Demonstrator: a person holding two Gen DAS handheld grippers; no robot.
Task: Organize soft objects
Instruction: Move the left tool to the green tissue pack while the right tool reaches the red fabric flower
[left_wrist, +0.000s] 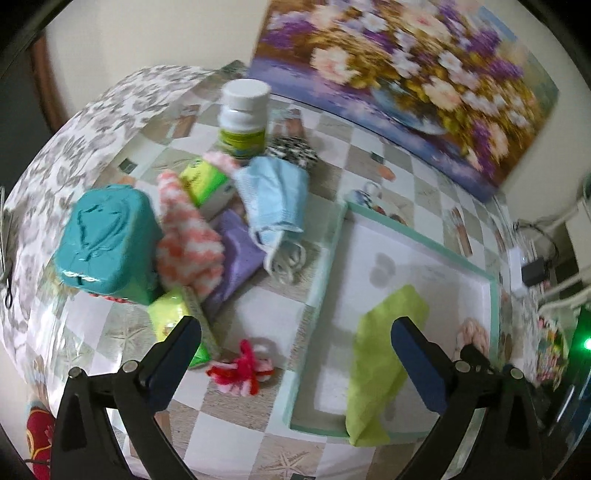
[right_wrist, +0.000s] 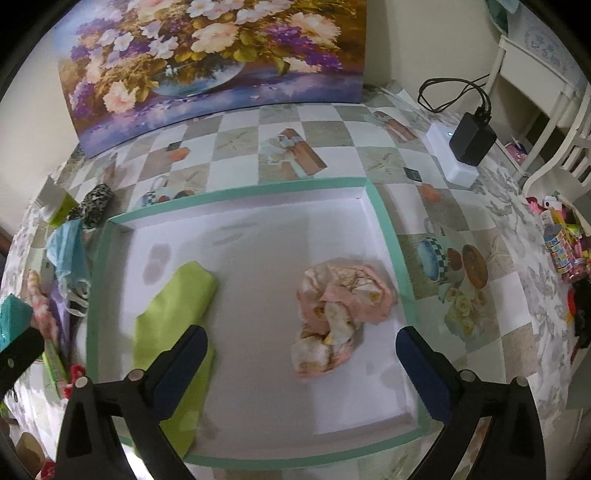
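A shallow white tray with a mint-green rim (right_wrist: 384, 229) (left_wrist: 325, 258) lies on the checked tablecloth. Inside it rest a folded lime-green cloth (right_wrist: 177, 306) (left_wrist: 384, 354) and a crumpled pink floral cloth (right_wrist: 340, 314). My right gripper (right_wrist: 301, 354) hangs open above the tray, nothing between its fingers. My left gripper (left_wrist: 295, 347) is open above the tray's left edge, over a red and pink yarn scrunchie (left_wrist: 243, 369). Left of the tray lies a pile: a blue face mask (left_wrist: 273, 199), a pink-and-white fuzzy sock (left_wrist: 184, 236), a purple cloth (left_wrist: 236, 251) and a leopard-print scrunchie (left_wrist: 295, 149).
A teal tin (left_wrist: 107, 240), a white-capped bottle (left_wrist: 243, 114) and lime-green packets (left_wrist: 203, 181) stand among the pile. A flower painting (right_wrist: 207, 59) leans on the wall behind. A white box with a black charger (right_wrist: 469, 144) sits at the right, beside a white chair (right_wrist: 554, 122).
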